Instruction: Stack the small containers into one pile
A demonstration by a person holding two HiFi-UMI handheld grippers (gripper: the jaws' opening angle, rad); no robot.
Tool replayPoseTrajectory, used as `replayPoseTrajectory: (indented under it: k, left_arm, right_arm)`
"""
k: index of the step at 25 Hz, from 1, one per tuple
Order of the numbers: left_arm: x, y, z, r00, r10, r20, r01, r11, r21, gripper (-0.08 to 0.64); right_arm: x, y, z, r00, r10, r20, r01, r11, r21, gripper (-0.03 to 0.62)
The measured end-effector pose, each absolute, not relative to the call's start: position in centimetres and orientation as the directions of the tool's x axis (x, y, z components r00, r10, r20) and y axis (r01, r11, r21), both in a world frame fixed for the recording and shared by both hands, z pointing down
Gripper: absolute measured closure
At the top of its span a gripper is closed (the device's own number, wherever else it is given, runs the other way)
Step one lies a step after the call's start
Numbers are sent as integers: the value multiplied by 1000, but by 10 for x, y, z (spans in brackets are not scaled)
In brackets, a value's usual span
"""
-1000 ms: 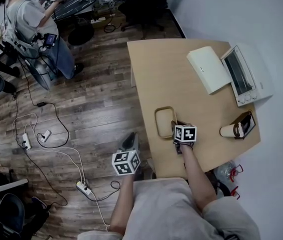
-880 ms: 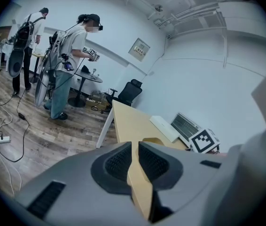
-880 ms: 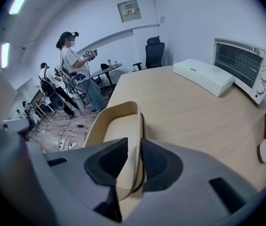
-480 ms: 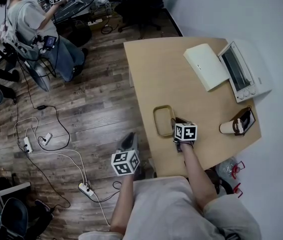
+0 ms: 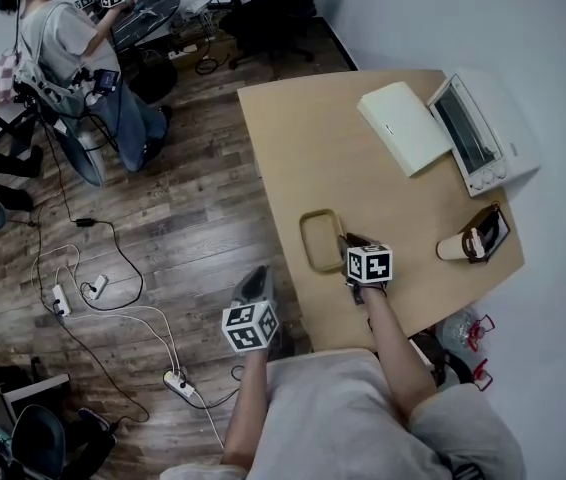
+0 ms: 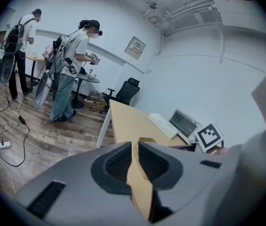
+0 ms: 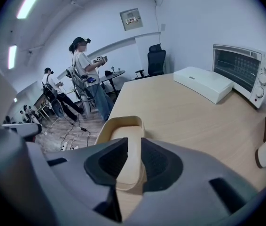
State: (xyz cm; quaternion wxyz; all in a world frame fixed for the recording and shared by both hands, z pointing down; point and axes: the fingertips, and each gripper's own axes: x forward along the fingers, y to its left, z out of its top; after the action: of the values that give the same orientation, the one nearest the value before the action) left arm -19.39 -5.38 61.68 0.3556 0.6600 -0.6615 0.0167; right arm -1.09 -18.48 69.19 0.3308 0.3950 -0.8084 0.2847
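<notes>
Looking at this one, I'd say it's either the tail end of a placement or the very start of a pickup, honestly hard to call. The only task piece I can find is one tan container lying flat on the wooden table, close to the edge nearest the person and well apart from the white box and the toaster oven at the far side. Could be several nested together, could be a single one; the rim doesn't give it away. The right gripper is down at the container's near end with its jaws only a little way apart. In the right gripper view the container's inside shows through the gap while its walls run wider than the gap on both sides, so my read is the pads aren't biting on anything, just poised over it. The left gripper hangs beside the table over the floor, jaws pretty much together, nothing in them, just tabletop showing through the slit. Next move, I reckon: if there's another container out of frame, the right one needs one pad inside a wall and one outside before squeezing, then a level lift. If this is the whole pile, back straight out without nudging it.
</notes>
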Motion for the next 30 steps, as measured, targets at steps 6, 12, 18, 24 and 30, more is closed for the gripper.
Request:
replayPoseTrajectory:
  k: [6, 12, 18, 24, 30]
  left_arm:
    - [-179, -52, 617, 134, -850, 509, -902, 108, 419, 517]
    - [-166, -49, 617, 151, -828, 540, -922, 79, 379, 517]
    - [-134, -48, 620, 178, -812, 556, -936, 35, 351, 517]
    - [-115, -45, 617, 184, -809, 559, -943, 15, 331, 517]
    - [-97, -35, 622, 192, -799, 569, -947, 1, 321, 517]
  right_arm:
    - [-4, -167, 680, -514, -442, 735, -790, 579, -204, 502]
    - [2, -144, 667, -536, -429, 727, -747, 642, -172, 503]
    - [19, -123, 665, -573, -411, 709, -724, 660, -202, 502]
    - [35, -107, 663, -584, -419, 695, -733, 640, -230, 502]
    - [43, -85, 663, -586, -424, 690, -698, 696, -165, 502]
